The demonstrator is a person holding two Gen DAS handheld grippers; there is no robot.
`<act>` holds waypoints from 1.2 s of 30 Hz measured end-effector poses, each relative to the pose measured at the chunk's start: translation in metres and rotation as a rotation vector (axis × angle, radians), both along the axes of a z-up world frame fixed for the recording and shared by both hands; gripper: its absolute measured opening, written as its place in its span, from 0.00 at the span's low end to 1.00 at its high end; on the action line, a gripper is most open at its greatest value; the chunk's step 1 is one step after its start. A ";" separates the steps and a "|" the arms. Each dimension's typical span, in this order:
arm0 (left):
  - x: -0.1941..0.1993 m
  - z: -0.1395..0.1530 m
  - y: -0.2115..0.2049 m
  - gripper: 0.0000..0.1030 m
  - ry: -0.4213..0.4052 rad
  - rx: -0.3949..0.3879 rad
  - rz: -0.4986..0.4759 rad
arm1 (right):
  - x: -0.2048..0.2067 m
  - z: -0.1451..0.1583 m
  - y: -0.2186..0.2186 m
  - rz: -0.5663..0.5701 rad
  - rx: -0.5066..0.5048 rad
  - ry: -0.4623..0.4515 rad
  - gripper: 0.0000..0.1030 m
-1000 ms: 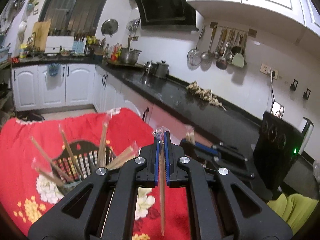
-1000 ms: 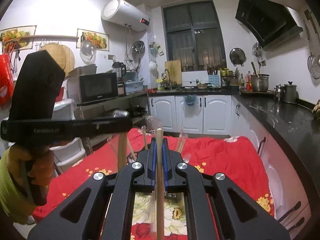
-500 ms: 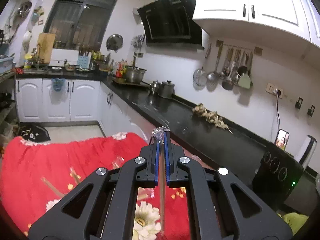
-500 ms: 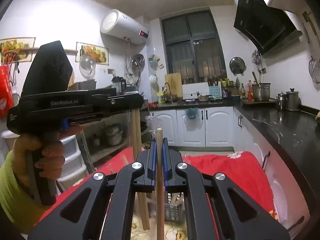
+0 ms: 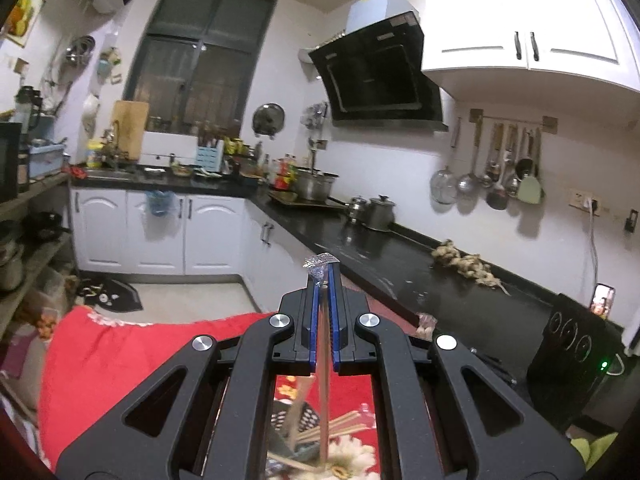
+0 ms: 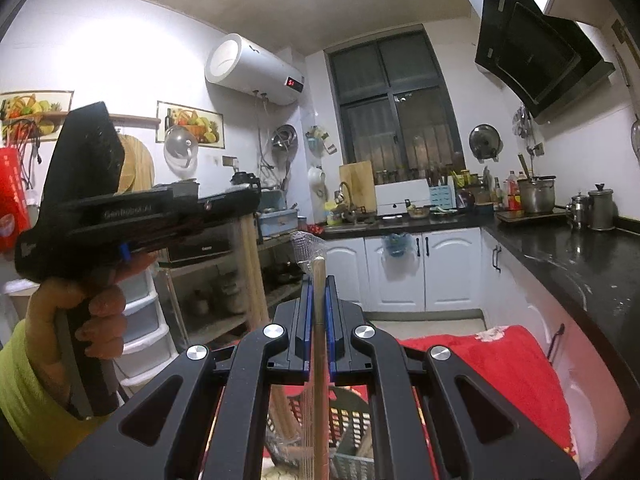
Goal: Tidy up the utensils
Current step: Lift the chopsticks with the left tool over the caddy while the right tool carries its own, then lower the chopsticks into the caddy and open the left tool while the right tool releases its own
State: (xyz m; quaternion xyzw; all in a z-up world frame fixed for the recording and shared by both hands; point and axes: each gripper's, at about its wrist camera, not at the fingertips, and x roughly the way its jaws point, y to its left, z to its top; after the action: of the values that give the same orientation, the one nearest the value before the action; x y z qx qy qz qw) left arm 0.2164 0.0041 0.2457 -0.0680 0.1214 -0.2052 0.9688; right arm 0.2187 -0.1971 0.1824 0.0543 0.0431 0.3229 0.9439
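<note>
My left gripper point(image 5: 324, 280) is shut on a thin wooden chopstick point(image 5: 324, 392) in a clear plastic sleeve, held upright above the black slotted utensil basket point(image 5: 308, 412) that holds several chopsticks. My right gripper point(image 6: 318, 284) is shut on another wrapped chopstick point(image 6: 320, 380), also upright, over the same basket point(image 6: 348, 420). The left gripper also shows in the right wrist view point(image 6: 248, 200), held high at the left, its chopstick point(image 6: 252, 276) hanging down towards the basket.
A red flowered cloth point(image 5: 112, 368) covers the table under the basket. A black worktop point(image 5: 400, 256) with pots runs along the right. White cabinets point(image 6: 400, 268) and the floor lie beyond the table. A shelf unit point(image 6: 208, 280) stands at the left.
Both grippers have risen and tilted up with their chopsticks. The basket has dropped to the bottom of both views, and more of the kitchen walls and ceiling shows.
</note>
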 end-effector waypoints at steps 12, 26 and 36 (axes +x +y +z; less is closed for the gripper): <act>0.026 -0.027 0.020 0.02 -0.002 0.052 0.115 | 0.023 -0.010 0.020 -0.112 0.091 -0.133 0.06; 0.039 -0.071 0.034 0.02 0.002 0.079 0.176 | 0.056 -0.049 0.021 -0.294 0.088 -0.173 0.06; 0.043 -0.098 0.029 0.02 0.012 0.106 0.173 | 0.082 -0.068 0.034 -0.282 0.061 -0.140 0.06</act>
State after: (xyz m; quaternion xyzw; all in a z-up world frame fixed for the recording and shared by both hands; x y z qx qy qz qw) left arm 0.2595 0.0326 0.1472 -0.0280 0.1316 -0.1136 0.9844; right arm 0.3006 -0.1632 0.1142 0.0658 -0.0408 0.1912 0.9785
